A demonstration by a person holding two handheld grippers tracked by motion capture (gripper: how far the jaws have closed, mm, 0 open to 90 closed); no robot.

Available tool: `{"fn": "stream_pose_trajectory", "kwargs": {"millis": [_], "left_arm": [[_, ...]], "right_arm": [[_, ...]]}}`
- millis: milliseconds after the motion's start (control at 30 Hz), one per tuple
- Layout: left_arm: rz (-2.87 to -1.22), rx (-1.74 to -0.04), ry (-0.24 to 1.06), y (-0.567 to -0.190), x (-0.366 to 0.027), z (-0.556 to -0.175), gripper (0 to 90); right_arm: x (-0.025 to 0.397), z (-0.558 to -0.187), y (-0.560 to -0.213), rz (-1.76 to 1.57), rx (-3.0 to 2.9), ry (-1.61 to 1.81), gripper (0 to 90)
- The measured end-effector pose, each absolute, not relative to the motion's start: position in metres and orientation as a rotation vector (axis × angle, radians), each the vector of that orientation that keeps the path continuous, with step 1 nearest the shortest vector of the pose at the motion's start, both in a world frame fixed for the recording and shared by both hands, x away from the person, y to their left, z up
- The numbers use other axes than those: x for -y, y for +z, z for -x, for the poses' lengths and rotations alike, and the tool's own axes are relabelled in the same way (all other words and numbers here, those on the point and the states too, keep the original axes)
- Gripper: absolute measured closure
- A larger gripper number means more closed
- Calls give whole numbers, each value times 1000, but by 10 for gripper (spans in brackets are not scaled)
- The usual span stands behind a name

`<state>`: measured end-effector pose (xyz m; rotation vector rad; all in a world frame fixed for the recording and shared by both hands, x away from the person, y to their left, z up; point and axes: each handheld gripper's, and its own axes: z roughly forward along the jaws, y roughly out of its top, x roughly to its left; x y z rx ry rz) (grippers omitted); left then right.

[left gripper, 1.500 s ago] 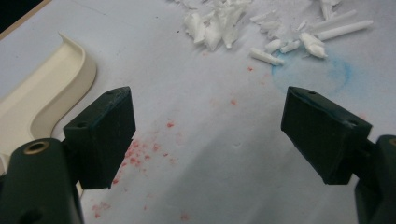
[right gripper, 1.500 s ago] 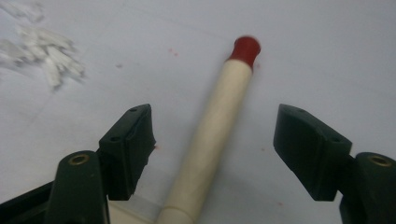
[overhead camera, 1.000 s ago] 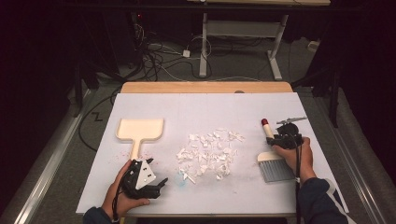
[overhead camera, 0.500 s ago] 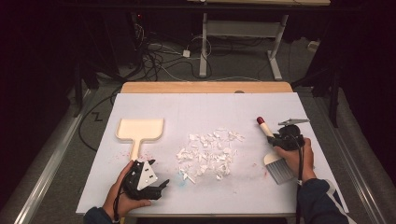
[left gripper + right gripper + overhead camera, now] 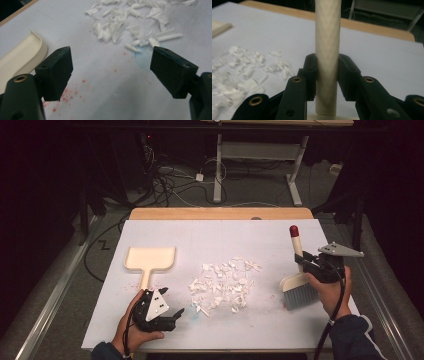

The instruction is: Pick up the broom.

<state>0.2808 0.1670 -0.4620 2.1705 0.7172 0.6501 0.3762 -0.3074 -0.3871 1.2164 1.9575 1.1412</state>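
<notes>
A small brush [image 5: 298, 289] with a cream handle, red tip and grey bristles stands near the right edge of the white mat [image 5: 220, 240], handle raised. My right gripper [image 5: 306, 261] is shut on the brush handle [image 5: 327, 50], which rises between its jaws. A pile of white paper scraps [image 5: 225, 285] lies mid-mat; the scraps [image 5: 130, 22] also lie ahead of my left gripper [image 5: 111, 67]. A cream dustpan [image 5: 149, 260] lies flat at the left, its edge [image 5: 22, 55] showing in the left gripper view. My left gripper [image 5: 172, 306] rests open near the front edge, below the dustpan handle.
The mat covers a wooden table [image 5: 220, 213]. Small red specks and a faint blue stain [image 5: 142, 57] mark the mat. Behind the table the floor holds cables [image 5: 170, 180] and a white desk frame [image 5: 260, 155]. A metal rail [image 5: 55, 290] runs along the left.
My right gripper has lifted the brush handle upright and drawn the brush toward the front, bristles down on the mat. The left gripper has stayed put.
</notes>
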Motion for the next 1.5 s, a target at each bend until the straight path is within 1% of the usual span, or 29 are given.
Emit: {"fn": "stream_pose_trajectory", "kwargs": {"millis": [33, 133, 200, 233, 267, 300, 333, 367, 400, 433, 467, 500, 533, 600, 633, 667, 700, 733, 800, 833, 900, 1033, 1100, 1167, 1300, 1367, 1433, 1500], "left_arm": [[-2171, -717, 650, -462, -167, -281, 180], [-2115, -723, 608, -447, -152, -282, 187], [-2084, -693, 568, -439, -141, -282, 190], [-2084, -693, 568, -439, -141, -282, 190], [-2074, -678, 556, -435, -134, -282, 190], [-2057, -643, 520, -429, -119, -282, 190], [-2057, -643, 520, -429, -119, -282, 190], [-2049, -627, 504, -425, -111, -282, 190], [-2035, -599, 468, -420, -93, -284, 190], [-2035, -599, 468, -420, -93, -284, 190], [-2028, -568, 437, -416, -74, -286, 190], [-2028, -568, 437, -416, -74, -286, 190], [-2023, -547, 414, -413, -56, -288, 193], [-2015, -525, 387, -411, -39, -290, 194], [-2015, -525, 387, -411, -39, -290, 194], [-2005, -522, 367, -411, -25, -292, 198], [-2005, -522, 367, -411, -25, -292, 201], [-2000, -528, 354, -413, -13, -294, 203], [-1998, -533, 340, -414, -9, -296, 216], [-1996, -536, 319, -415, -6, -298, 252], [-1998, -544, 290, -419, 0, -302, 269], [-2011, -555, 242, -428, 3, -307, 427], [-2010, -552, 226, -428, 1, -309, 472], [-2002, -536, 217, -428, -2, -309, 590], [-2002, -506, 198, -421, -15, -311, 624], [-2022, -473, 199, -417, -23, -312, 639], [-2053, -435, 226, -413, -31, -311, 648], [-2082, -393, 227, -408, -40, -311, 648]], "right_arm": [[307, -376, -387, -1216, -1957, 1141, 716], [299, -364, -370, -1165, -1929, 1210, 715], [292, -357, -364, -1137, -1925, 1233, 715], [288, -354, -361, -1118, -1930, 1244, 715], [283, -352, -359, -1102, -1947, 1245, 715], [279, -349, -357, -1084, -1947, 1258, 715], [274, -346, -356, -1070, -1953, 1269, 715], [274, -346, -356, -1070, -1953, 1269, 715], [265, -342, -354, -1042, -1971, 1276, 714], [260, -339, -353, -1026, -1971, 1281, 715], [255, -337, -352, -1003, -1989, 1275, 714], [255, -337, -352, -1003, -1989, 1275, 714], [246, -333, -352, -984, -1994, 1293, 714], [238, -329, -353, -956, -2014, 1303, 714], [234, -327, -353, -952, -2015, 1313, 714], [229, -325, -354, -938, -2033, 1313, 714], [229, -325, -354, -938, -2033, 1313, 714], [222, -321, -355, -913, -2041, 1321, 714], [218, -320, -356, -894, -2061, 1317, 714], [211, -316, -358, -875, -2069, 1327, 714], [208, -315, -359, -867, -2080, 1329, 714], [197, -306, -361, -833, -2087, 1344, 713], [194, -304, -360, -812, -2088, 1351, 713], [194, -301, -358, -805, -2074, 1358, 712], [197, -299, -353, -800, -2076, 1396, 702], [200, -299, -351, -767, -2095, 1407, 673], [206, -299, -348, -709, -2104, 1463, 592], [211, -301, -347, -657, -2149, 1465, 508]]}}
